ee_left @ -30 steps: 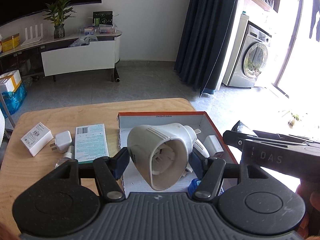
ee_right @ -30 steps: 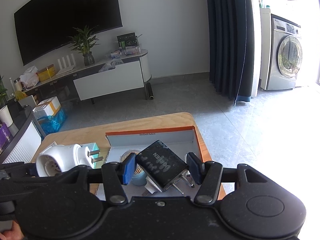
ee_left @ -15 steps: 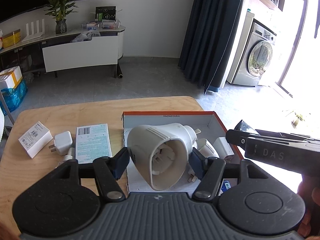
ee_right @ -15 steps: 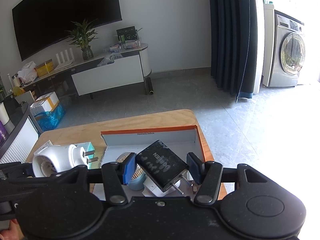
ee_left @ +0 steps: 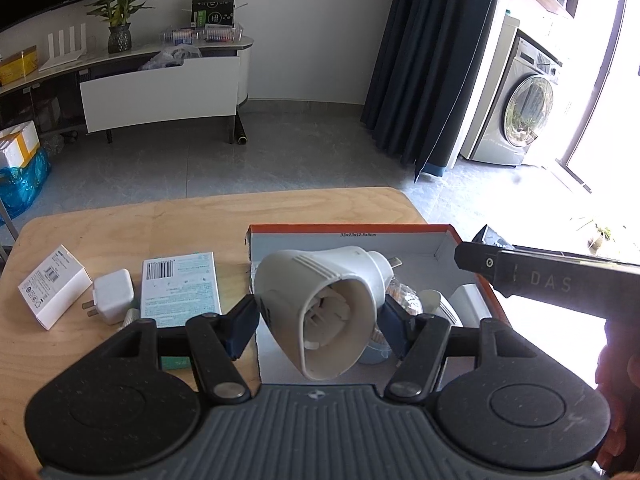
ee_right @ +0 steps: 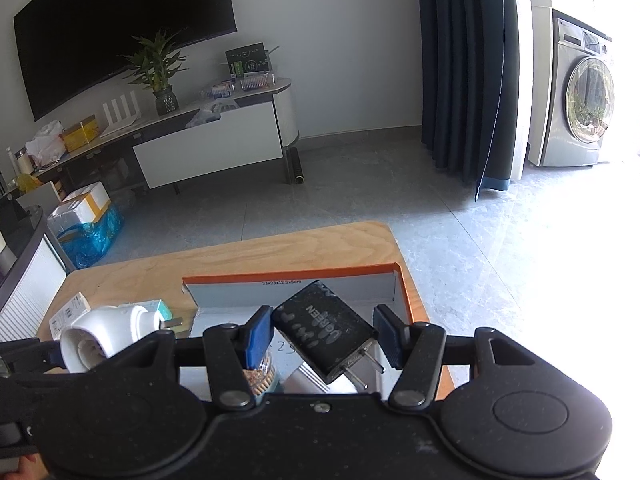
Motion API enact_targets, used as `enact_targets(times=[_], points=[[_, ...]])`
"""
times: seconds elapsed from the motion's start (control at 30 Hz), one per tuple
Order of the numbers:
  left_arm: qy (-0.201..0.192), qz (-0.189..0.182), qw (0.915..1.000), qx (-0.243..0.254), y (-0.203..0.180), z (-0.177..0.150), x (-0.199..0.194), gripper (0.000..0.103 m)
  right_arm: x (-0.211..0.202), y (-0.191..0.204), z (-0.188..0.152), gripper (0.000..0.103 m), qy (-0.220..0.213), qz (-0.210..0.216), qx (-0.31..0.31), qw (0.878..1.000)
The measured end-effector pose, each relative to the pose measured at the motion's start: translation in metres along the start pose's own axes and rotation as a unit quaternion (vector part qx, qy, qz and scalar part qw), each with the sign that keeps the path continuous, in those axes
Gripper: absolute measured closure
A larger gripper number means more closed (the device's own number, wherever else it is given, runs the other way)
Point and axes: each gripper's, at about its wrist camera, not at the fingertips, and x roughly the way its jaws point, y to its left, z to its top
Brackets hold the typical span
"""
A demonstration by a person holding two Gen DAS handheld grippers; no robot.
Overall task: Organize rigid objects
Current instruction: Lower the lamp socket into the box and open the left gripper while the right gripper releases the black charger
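Glossy white plastic, cone-shaped plug adapter is clamped in the left gripper jaws over the orange-rimmed cardboard box on the pale plywood bench, while the right gripper jaws pinch a matte black blocky charger above that same box.

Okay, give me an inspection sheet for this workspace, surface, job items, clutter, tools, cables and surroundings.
Surface: wooden table, bare along its far side.
Job's things: orange-rimmed box holding several items; white cone-shaped plug; black charger.
Clutter: small white box, white adapter and teal-edged carton lie left of the orange-rimmed box.
Tools: left tool shut on the white cone-shaped plug; right tool shut on the black charger, both over the orange-rimmed box.
Cables: nothing seen.
Surroundings: washing machine, dark curtain, TV console.
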Motion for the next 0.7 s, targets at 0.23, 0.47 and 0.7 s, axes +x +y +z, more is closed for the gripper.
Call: enact_targets(times=[0.23,0.47,0.7], points=[[0.006,-0.006,1.0,0.004,0.001,0.009,0.015,0.038,-0.001,-0.006,0.011,0.027,-0.042,-0.004,0.015,0.999],[0.026,-0.034,0.9991,-0.002,0.002,0.018,0.038,0.037,-0.012,-0.013,0.01,0.027,-0.058,-0.01,0.025,0.998],[0.018,-0.062,0.9979,-0.014,0.0,0.023,0.035,0.022,-0.018,-0.012,0.01,0.027,-0.063,-0.012,0.024,0.998]])
